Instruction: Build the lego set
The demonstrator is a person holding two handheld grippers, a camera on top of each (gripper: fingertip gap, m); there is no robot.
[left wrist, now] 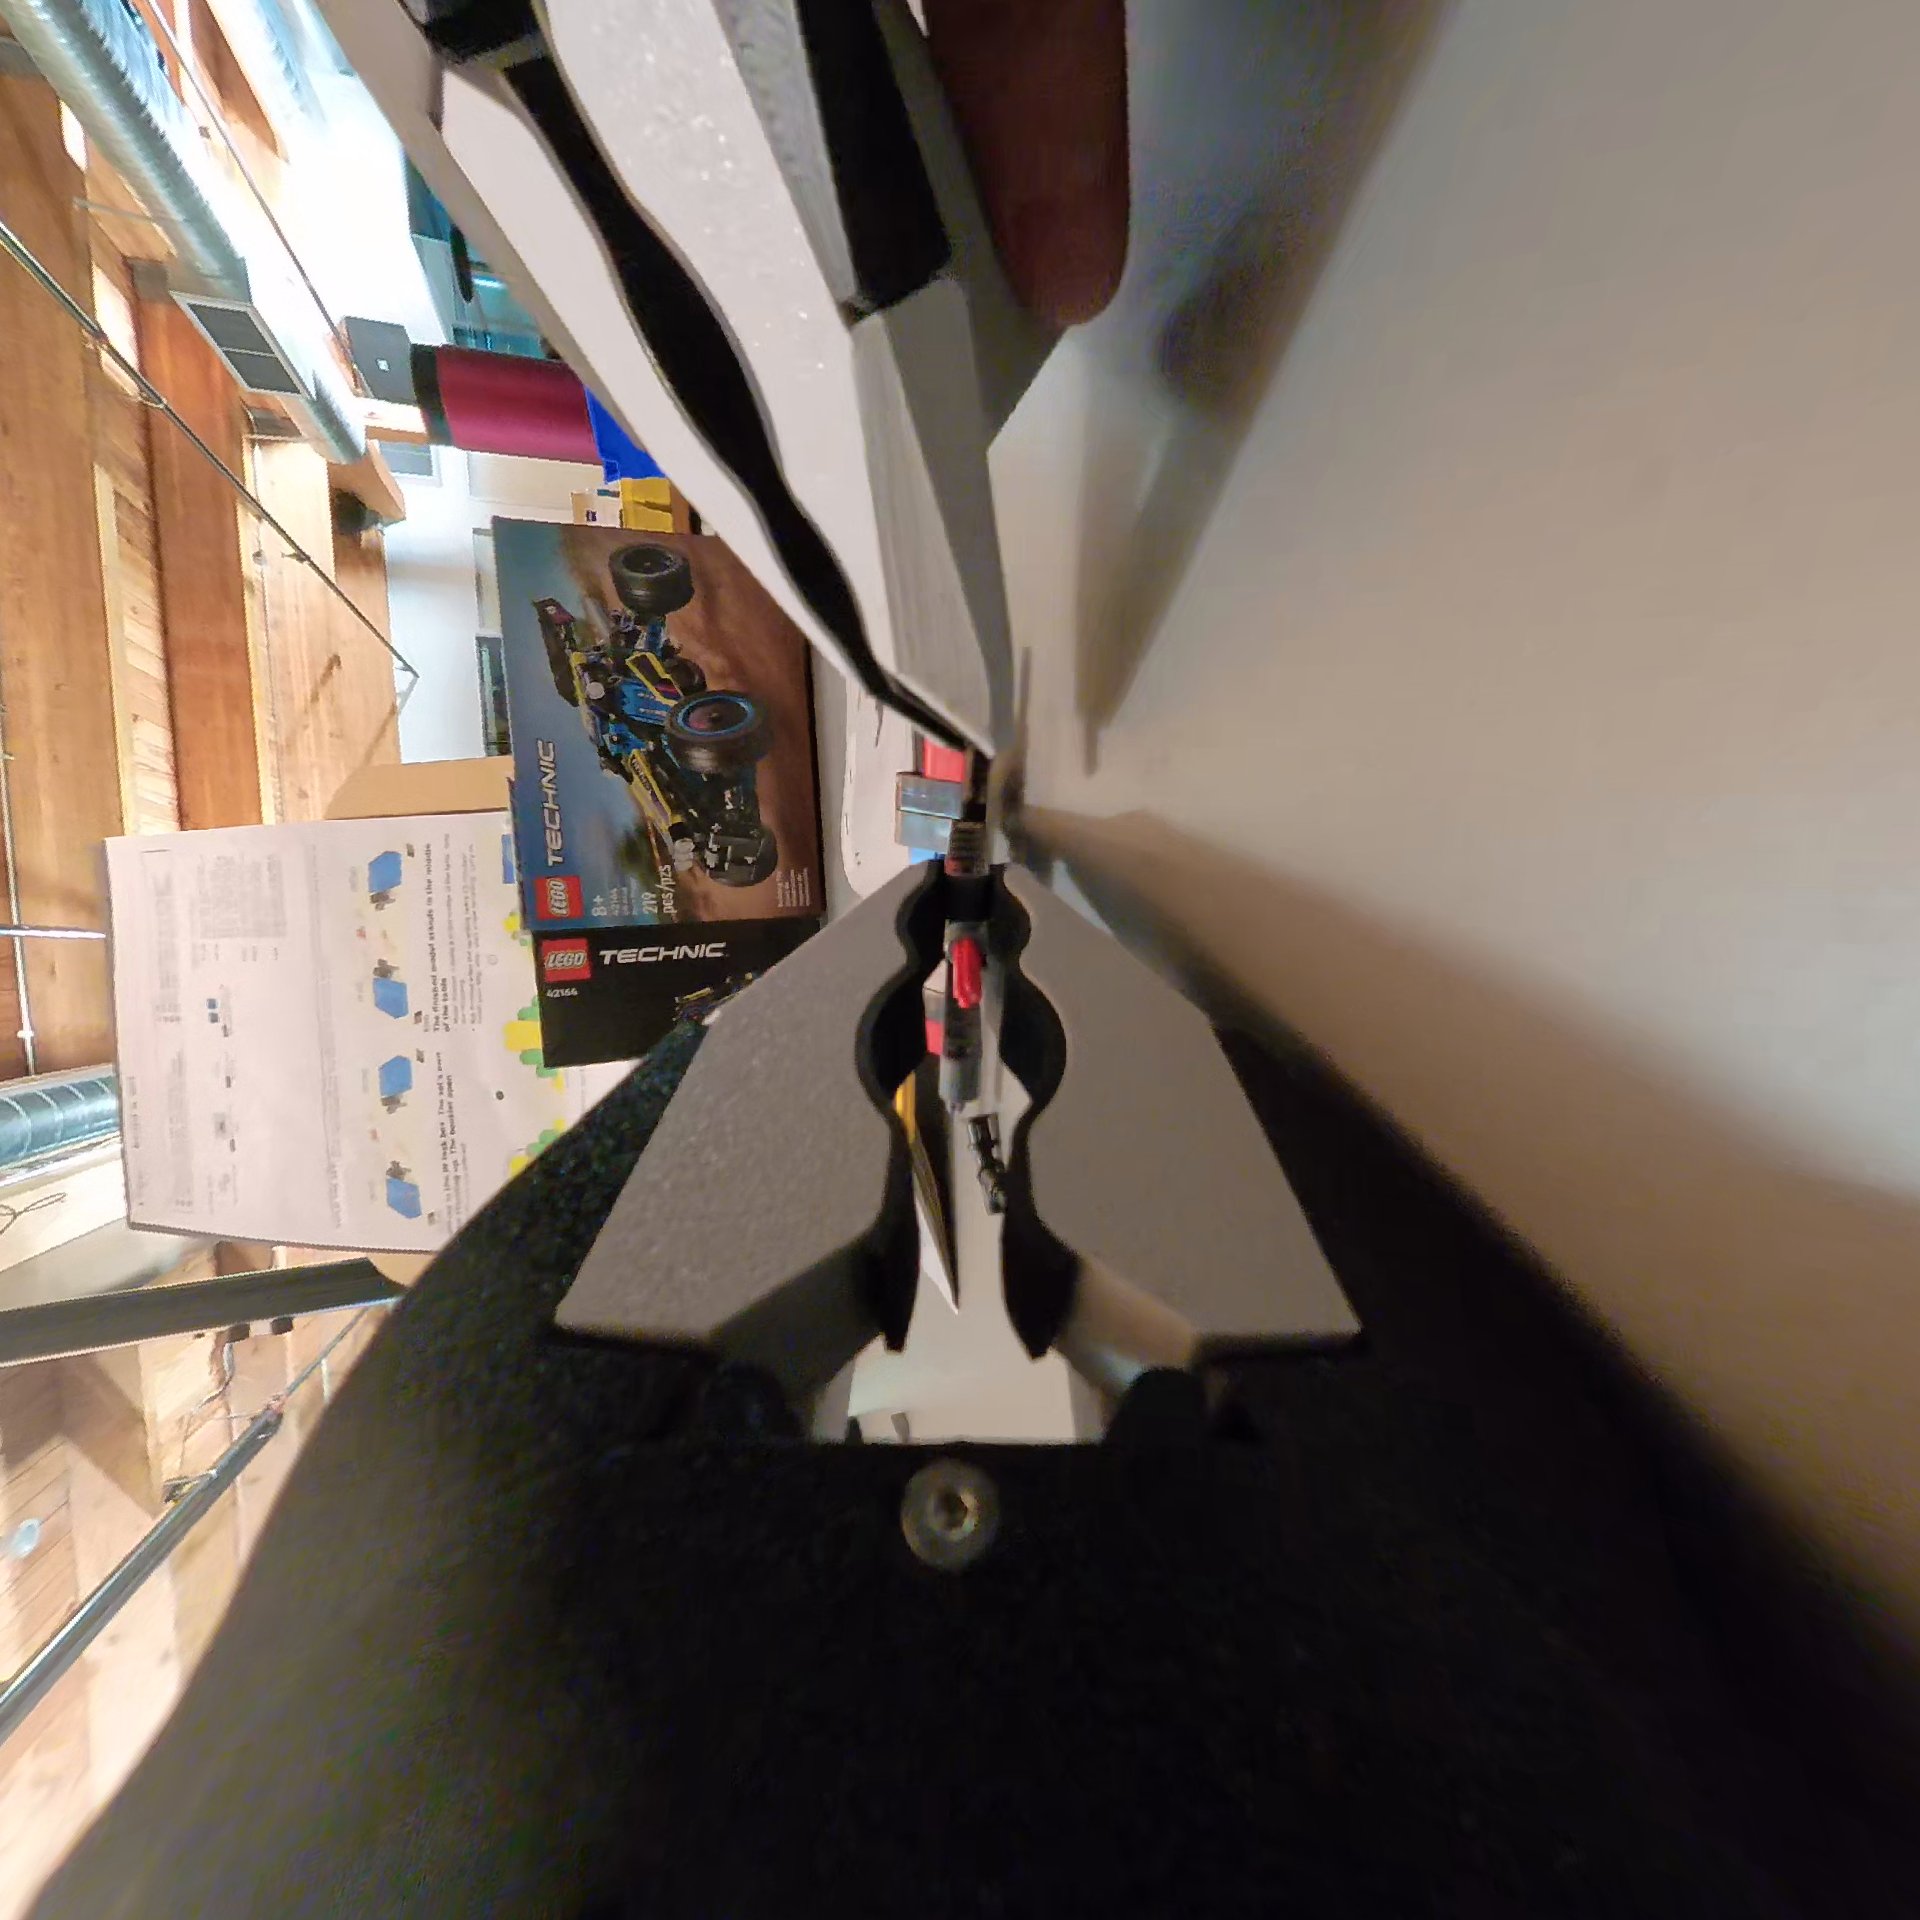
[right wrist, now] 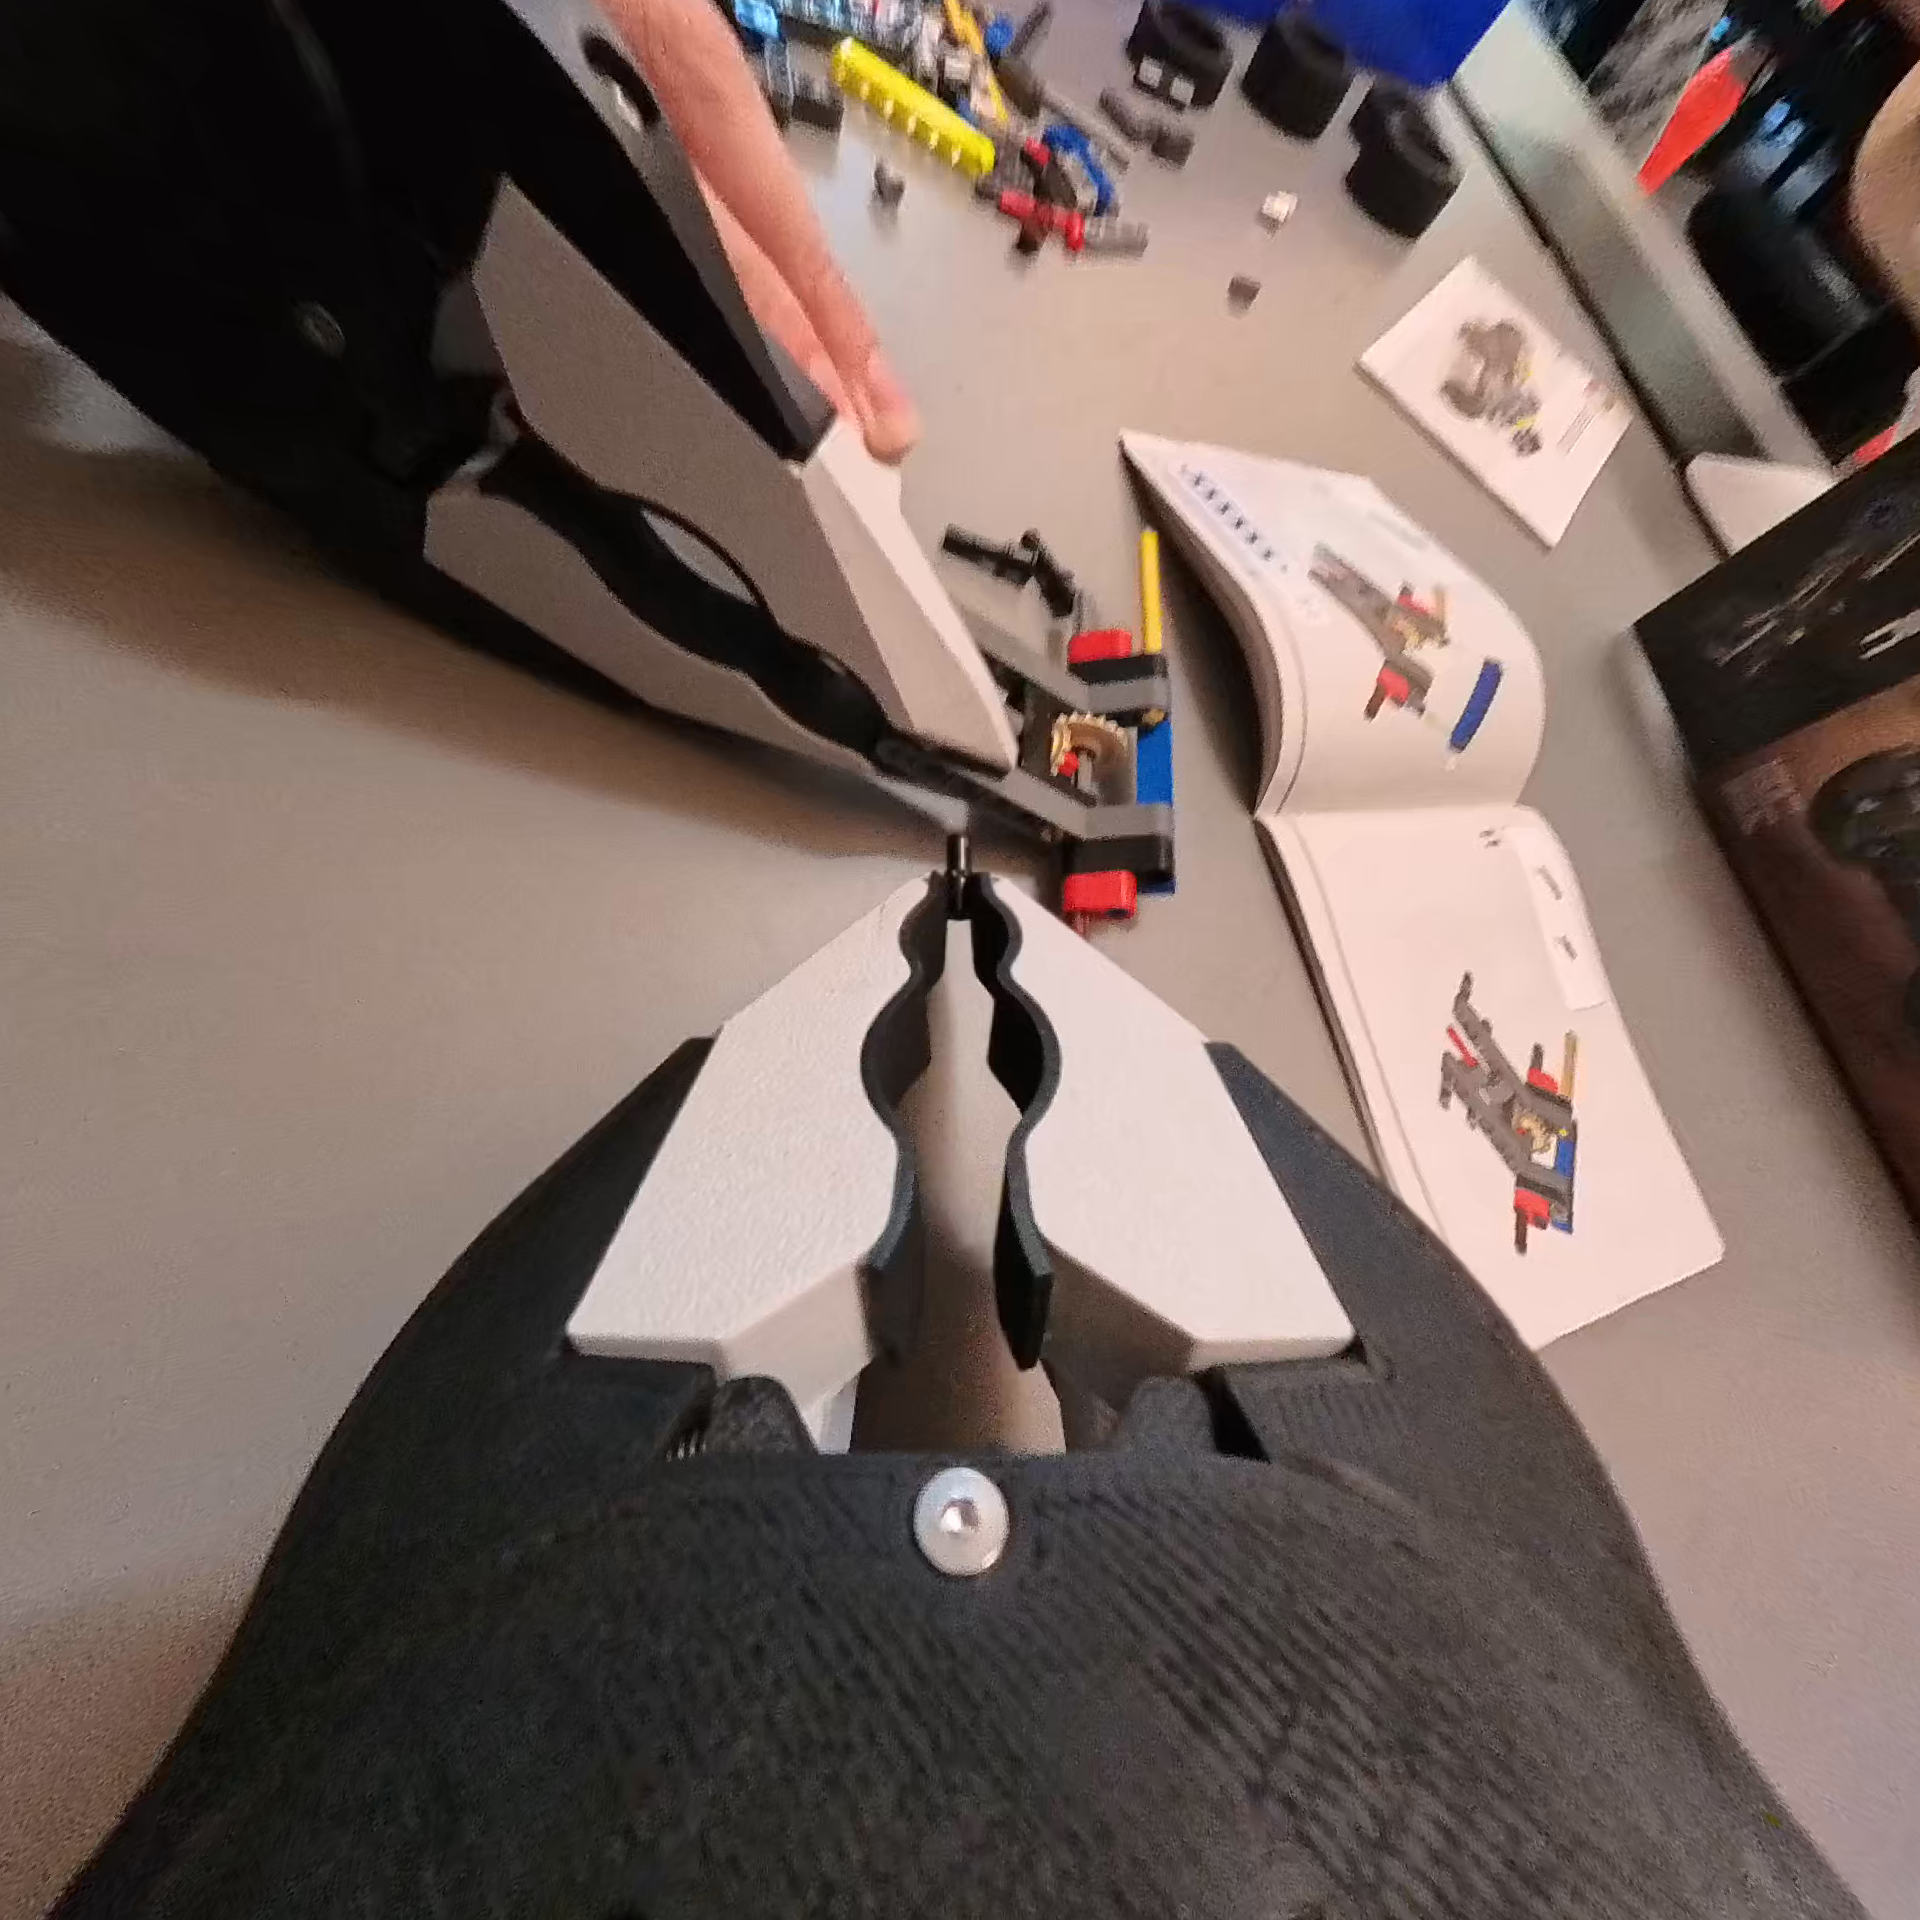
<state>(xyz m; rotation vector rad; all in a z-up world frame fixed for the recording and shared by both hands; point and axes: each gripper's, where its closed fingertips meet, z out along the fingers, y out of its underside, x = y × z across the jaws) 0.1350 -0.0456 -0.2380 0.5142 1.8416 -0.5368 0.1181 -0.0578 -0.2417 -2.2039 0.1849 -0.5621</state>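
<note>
Right wrist view: right gripper [right wrist: 958, 883] level, pin-pinching

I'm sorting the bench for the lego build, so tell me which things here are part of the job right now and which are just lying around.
In use:
- left gripper, shut on the part-built frame
- right gripper, shut on a small black pin
- open instruction booklet

Lying about:
- loose brick pile
- black tyres
- yellow axle
- set box
- second leaflet
- printed sheet

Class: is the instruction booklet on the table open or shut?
Open: the instruction booklet lies spread, two illustrated pages facing up.
</note>
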